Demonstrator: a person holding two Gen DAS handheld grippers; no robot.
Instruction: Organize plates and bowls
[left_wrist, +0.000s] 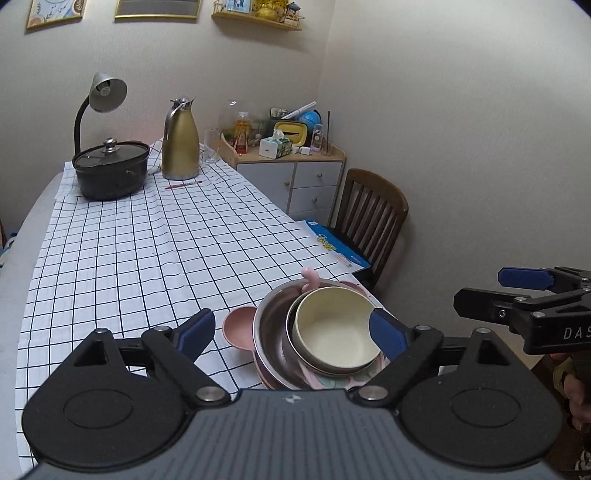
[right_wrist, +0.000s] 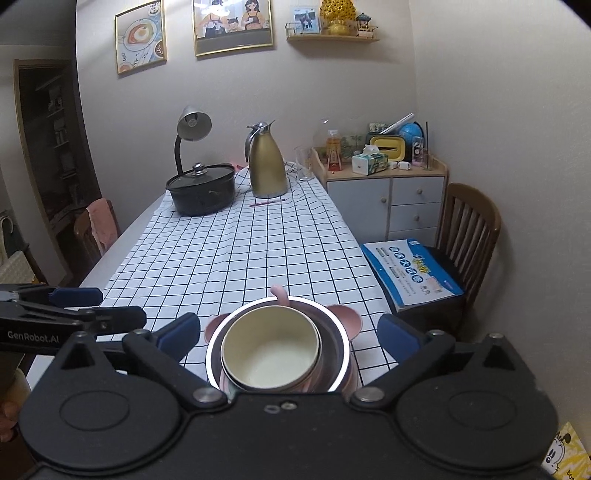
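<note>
A grey table (right_wrist: 122, 236) carries a checked tablecloth (right_wrist: 236, 251). On the cloth stand a lidded black pot (right_wrist: 201, 192), a gold jug (right_wrist: 266, 166), a pen (right_wrist: 266, 202) and stacked dishes (right_wrist: 280, 354).

Cream bowl (left_wrist: 334, 338) nested in steel bowl (left_wrist: 273, 332) between wide-spread left hand-held gripper (left_wrist: 291, 336) jaws.

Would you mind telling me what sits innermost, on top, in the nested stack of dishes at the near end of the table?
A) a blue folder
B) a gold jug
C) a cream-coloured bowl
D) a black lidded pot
C: the cream-coloured bowl is nested inside the steel bowl, which rests on pink dishes; the pot and jug stand at the table's far end.
</note>
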